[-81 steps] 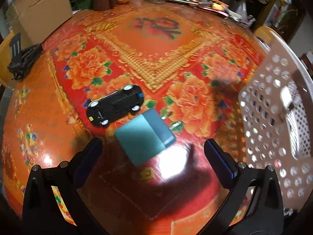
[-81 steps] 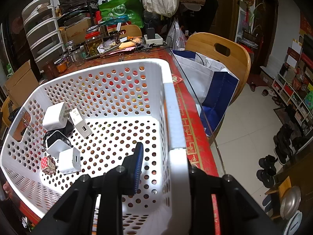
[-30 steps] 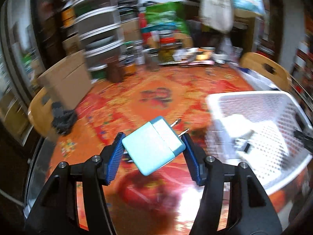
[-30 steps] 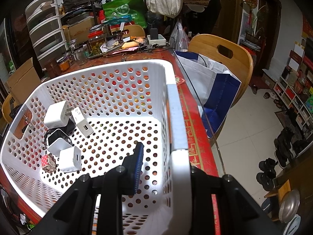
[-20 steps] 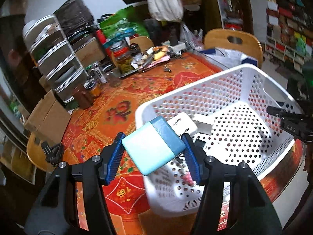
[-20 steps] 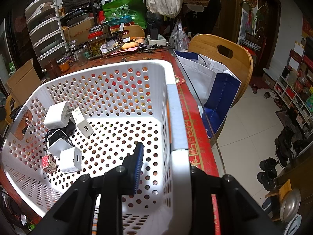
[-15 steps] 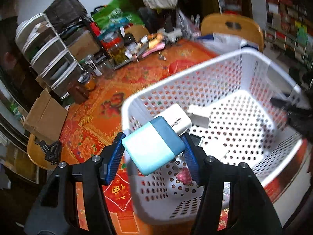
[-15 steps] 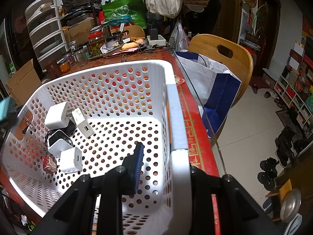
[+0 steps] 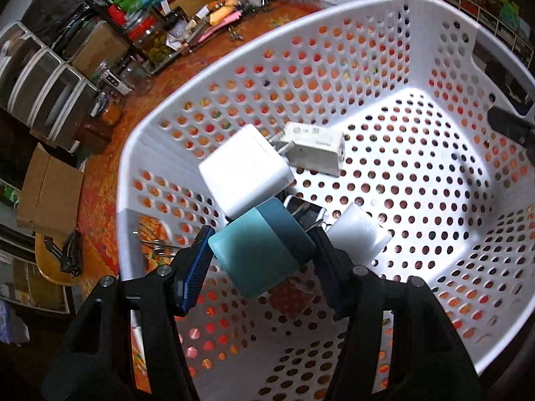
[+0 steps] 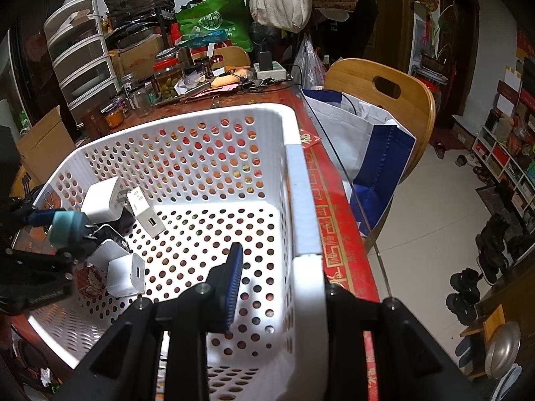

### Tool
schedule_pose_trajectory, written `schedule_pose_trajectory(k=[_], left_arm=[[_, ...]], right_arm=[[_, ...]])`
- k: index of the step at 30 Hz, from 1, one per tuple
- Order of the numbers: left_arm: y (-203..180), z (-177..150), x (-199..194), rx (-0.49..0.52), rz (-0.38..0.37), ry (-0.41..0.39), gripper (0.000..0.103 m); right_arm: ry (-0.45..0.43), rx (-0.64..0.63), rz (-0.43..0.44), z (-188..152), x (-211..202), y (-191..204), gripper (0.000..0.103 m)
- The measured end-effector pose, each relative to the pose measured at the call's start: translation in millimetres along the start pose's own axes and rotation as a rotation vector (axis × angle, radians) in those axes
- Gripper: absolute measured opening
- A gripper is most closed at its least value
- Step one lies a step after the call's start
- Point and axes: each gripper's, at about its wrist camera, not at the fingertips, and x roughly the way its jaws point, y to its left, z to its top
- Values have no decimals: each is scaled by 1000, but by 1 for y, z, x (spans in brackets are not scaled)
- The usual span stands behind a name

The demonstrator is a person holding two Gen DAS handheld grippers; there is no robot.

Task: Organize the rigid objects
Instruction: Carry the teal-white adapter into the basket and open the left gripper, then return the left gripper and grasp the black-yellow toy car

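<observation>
My left gripper [image 9: 262, 250] is shut on a teal two-tone plug adapter [image 9: 260, 249] and holds it inside the white perforated basket [image 9: 418, 10], just above several white chargers [image 9: 245, 170] at the basket's left end. From the right wrist view the adapter [image 10: 67, 225] and left gripper [image 10: 63, 230] show at the basket's left wall. My right gripper [image 10: 277, 287] is shut on the basket's right rim [image 10: 297, 200], one finger [image 10: 232, 274] inside and the other outside.
The basket rests on a red floral table [image 9: 110, 153]. Jars and clutter [image 10: 164, 80] line the table's far side. A cardboard box [image 9: 50, 193] is to the left. A wooden chair [image 10: 384, 100] with a blue-white bag stands on the right.
My left gripper closed on the teal adapter on the table, lifted it, swung right over the basket and lowered it in. The right gripper and basket have stayed still.
</observation>
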Motion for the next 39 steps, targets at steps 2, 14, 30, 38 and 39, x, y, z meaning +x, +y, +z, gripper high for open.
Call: schedule_pose_trajectory(k=[2, 14, 30, 38, 39], left_arm=[[-2, 0, 3, -3, 0, 5, 57], [12, 1, -15, -19, -84, -55, 74], [254, -111, -93, -471, 106, -318, 103], [263, -135, 53, -525, -4, -44, 103], [256, -131, 65, -512, -13, -27, 103]], right_arm=[[0, -2, 1, 0, 0, 0, 29], [9, -2, -7, 0, 3, 0, 29], [18, -12, -11, 1, 4, 1, 29], [18, -9, -18, 1, 3, 2, 29], [19, -8, -20, 1, 3, 1, 29]])
